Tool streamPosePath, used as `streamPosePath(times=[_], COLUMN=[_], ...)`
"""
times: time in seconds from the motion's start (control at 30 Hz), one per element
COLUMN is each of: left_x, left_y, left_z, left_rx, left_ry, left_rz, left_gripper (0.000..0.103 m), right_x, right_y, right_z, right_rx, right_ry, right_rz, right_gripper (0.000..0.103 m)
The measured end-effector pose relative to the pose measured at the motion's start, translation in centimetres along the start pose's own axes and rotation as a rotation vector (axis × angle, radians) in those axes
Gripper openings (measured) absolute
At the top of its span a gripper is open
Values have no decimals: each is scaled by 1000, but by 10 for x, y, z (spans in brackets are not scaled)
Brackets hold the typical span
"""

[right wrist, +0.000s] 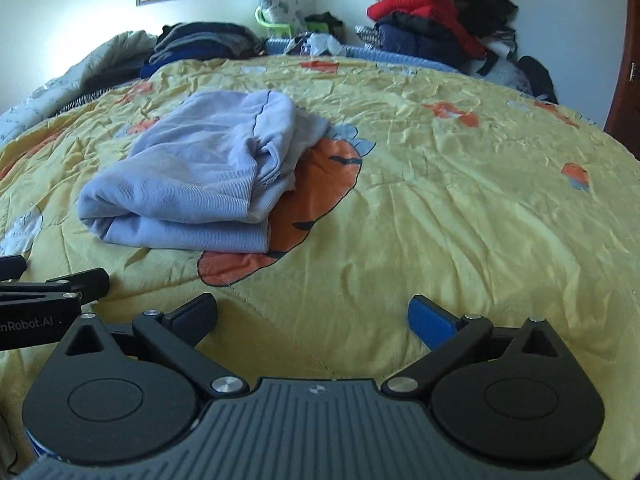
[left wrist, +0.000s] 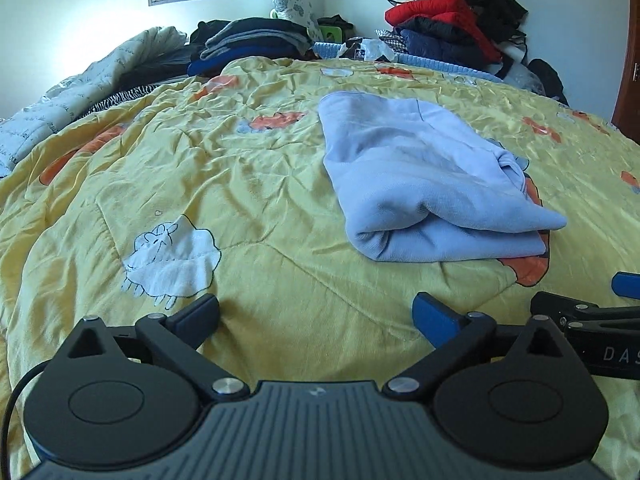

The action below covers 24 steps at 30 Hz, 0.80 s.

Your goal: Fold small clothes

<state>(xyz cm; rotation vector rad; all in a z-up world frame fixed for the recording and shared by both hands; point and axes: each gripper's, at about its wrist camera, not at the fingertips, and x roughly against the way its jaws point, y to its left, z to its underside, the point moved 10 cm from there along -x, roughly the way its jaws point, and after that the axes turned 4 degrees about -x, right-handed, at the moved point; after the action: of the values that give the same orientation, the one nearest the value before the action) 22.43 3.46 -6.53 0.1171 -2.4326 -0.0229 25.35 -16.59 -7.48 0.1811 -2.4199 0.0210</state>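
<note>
A: Starting on the left, what is the left gripper point(left wrist: 316, 312) doing?

B: Its jaws are spread wide with nothing between them, only bare yellow quilt point(left wrist: 248, 184). A white sheep patch point(left wrist: 172, 256) lies just ahead of the left finger, a little to the outside.

A: And the garment?

B: The folded pale blue garment point(left wrist: 420, 176) lies flat on the quilt ahead of the right finger and beyond it, clear of both pads. Its rolled near edge faces the gripper, and it partly covers an orange patch point(left wrist: 532, 268).

A: Further right?

B: The right gripper point(right wrist: 312, 312) sits just beside the left one; each shows at the edge of the other's view. It too is released, fingers wide apart and empty over the quilt.

A: Where is the garment from there?

B: Ahead of its left finger and off to that side, apart from the tips. The looser, bunched end points toward the right.

A: Behind all that?

B: Far past the fingertips, piles of dark clothes point(left wrist: 248, 40) and a stack with a red jacket point(left wrist: 436, 12) at the wall.
</note>
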Motion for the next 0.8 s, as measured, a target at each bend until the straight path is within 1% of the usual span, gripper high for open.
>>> streamPosePath(times=[0.2, 0.8], left_x=[0, 1], left_y=[0, 0], left_z=[-1, 0], left_rx=[0, -4], left_ry=[-10, -9], left_rz=[-1, 8], left_gripper=[103, 103], right_x=[2, 2], right_y=[-1, -1], right_z=[0, 1], right_rx=[-7, -7], right_ry=[-18, -18], right_rz=[6, 3], right_gripper=[102, 102])
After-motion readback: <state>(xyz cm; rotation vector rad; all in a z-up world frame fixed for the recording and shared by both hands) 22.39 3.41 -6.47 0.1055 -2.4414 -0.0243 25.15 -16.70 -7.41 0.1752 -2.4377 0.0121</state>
